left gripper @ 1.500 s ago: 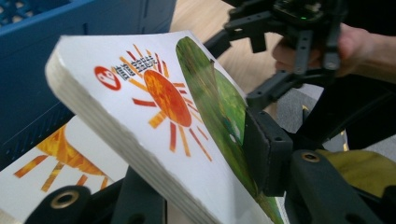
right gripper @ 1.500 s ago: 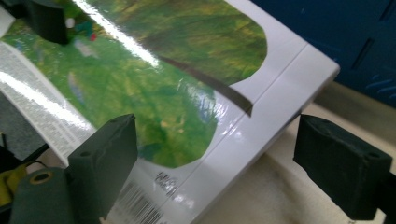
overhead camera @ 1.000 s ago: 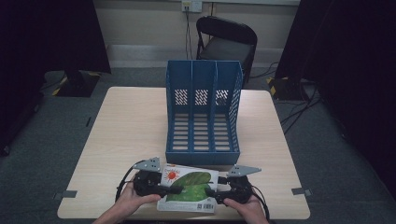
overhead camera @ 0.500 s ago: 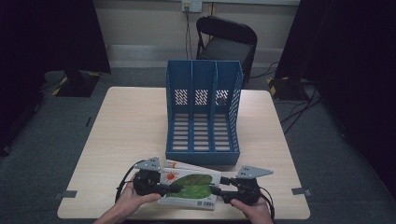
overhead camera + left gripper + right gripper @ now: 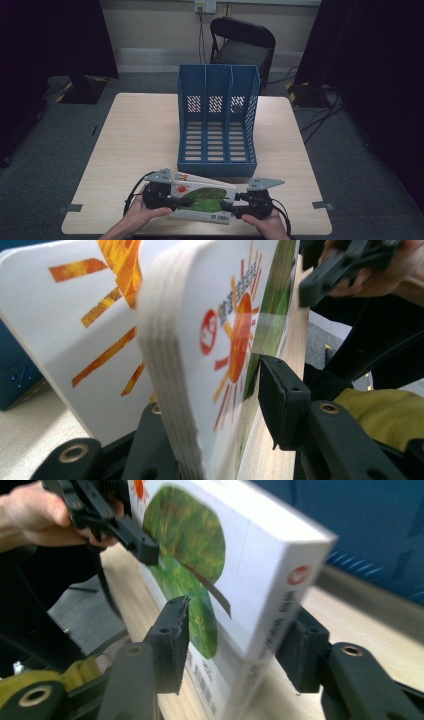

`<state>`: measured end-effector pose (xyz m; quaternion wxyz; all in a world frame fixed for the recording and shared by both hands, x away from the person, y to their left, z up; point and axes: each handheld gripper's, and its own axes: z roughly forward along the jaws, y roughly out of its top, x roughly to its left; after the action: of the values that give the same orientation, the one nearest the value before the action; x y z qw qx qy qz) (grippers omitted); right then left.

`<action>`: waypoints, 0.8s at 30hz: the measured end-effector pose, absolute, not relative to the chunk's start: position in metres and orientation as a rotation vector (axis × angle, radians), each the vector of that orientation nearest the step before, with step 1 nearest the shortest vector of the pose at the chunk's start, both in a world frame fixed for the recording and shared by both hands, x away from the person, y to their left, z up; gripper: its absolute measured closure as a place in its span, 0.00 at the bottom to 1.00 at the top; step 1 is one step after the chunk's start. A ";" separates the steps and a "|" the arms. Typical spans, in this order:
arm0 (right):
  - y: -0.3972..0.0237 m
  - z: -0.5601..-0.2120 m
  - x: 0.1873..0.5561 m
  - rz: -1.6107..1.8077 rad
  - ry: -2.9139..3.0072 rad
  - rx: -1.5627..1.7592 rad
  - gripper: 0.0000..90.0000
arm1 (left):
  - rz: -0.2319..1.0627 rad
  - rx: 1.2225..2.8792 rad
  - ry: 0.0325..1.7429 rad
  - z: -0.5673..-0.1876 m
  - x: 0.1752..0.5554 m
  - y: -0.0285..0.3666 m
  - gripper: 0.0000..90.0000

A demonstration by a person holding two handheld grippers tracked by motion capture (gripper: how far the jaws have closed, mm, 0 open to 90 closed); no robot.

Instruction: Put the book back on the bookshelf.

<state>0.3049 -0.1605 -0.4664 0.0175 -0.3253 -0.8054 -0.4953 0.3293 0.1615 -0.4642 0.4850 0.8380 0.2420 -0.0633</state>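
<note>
Thick board book held at both ends at the table's near edge.

The white board book with a green leaf and an orange sun on its cover lies at the near edge of the pale wooden table, just in front of the blue three-slot plastic file rack. The left gripper pinches the book's left end, jaws pressed on its covers. The right gripper has just been closing its jaws around the right end; one pad stands slightly off the cover. A black folding chair stands beyond the table.
</note>
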 end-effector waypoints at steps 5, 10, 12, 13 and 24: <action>-0.141 -0.474 0.306 -1.451 -2.600 -0.960 0.59 | -0.150 2.042 0.591 -0.464 0.329 0.162 0.71; -0.142 -0.468 0.302 -1.469 -2.680 -0.916 0.63 | -0.098 2.049 0.598 -0.463 0.328 0.161 0.66; -0.143 -0.466 0.300 -1.478 -2.697 -0.911 0.64 | -0.071 2.052 0.605 -0.462 0.328 0.162 0.64; -0.144 -0.465 0.299 -1.482 -2.709 -0.910 0.65 | -0.068 2.045 0.615 -0.462 0.328 0.163 0.64; -0.149 -0.458 0.286 -1.546 -2.684 -0.925 0.73 | -0.075 2.009 0.692 -0.461 0.333 0.175 0.46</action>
<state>0.2859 -0.1491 -0.4582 -0.0456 -0.2857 -0.8295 -0.4778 0.3332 0.1754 -0.4609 0.4861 0.8258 0.2844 -0.0306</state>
